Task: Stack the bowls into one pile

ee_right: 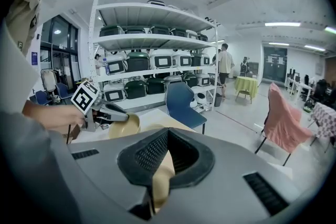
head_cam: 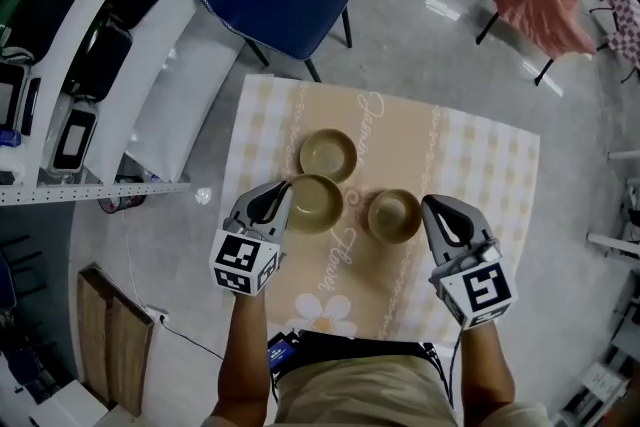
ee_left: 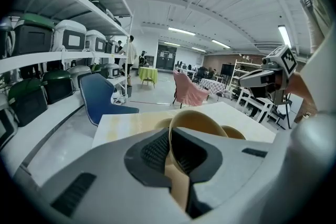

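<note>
Two bowls (head_cam: 315, 203) clamped, left gripper (head_cam: 285, 191), right gripper (head_cam: 428, 206), third bowl (head_cam: 328, 155) on script-lettered cloth (head_cam: 480, 165)

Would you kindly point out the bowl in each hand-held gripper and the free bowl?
Left bowl (head_cam: 316, 203), head view, its inside.
Right bowl (head_cam: 393, 215), head view, its inside.
Free bowl (head_cam: 328, 155), head view, its inner bottom.

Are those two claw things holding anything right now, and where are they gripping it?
Each holds a bowl by its rim: the left gripper pinches the near-left bowl, the right gripper the near-right bowl. The far bowl sits free.
</note>
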Action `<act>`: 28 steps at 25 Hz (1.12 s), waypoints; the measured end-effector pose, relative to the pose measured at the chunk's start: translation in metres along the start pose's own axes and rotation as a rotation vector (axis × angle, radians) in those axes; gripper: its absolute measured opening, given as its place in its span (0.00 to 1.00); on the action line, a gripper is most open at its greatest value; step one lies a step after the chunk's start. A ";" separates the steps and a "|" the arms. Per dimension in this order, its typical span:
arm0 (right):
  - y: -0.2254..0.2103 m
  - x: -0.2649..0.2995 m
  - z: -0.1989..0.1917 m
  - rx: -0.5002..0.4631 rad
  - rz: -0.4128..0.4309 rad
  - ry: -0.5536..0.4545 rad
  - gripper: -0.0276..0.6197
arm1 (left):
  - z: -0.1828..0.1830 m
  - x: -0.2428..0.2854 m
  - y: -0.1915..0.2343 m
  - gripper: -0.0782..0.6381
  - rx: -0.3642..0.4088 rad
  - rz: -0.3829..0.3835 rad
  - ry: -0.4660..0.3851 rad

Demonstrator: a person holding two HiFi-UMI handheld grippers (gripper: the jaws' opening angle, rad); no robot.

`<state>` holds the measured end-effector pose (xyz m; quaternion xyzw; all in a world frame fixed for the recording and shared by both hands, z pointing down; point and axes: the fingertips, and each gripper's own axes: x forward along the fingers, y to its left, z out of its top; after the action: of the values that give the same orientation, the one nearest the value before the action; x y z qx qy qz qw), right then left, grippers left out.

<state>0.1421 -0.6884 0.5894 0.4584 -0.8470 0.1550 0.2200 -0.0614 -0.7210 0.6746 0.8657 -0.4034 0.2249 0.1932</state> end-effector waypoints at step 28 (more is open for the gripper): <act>-0.039 0.066 -0.112 -0.050 0.047 0.223 0.05 | 0.002 0.094 0.023 0.14 0.009 -0.003 0.027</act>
<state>0.1691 -0.7034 0.7216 0.4126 -0.8315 0.1891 0.3203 -0.0249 -0.7929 0.7273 0.8639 -0.3985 0.2381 0.1953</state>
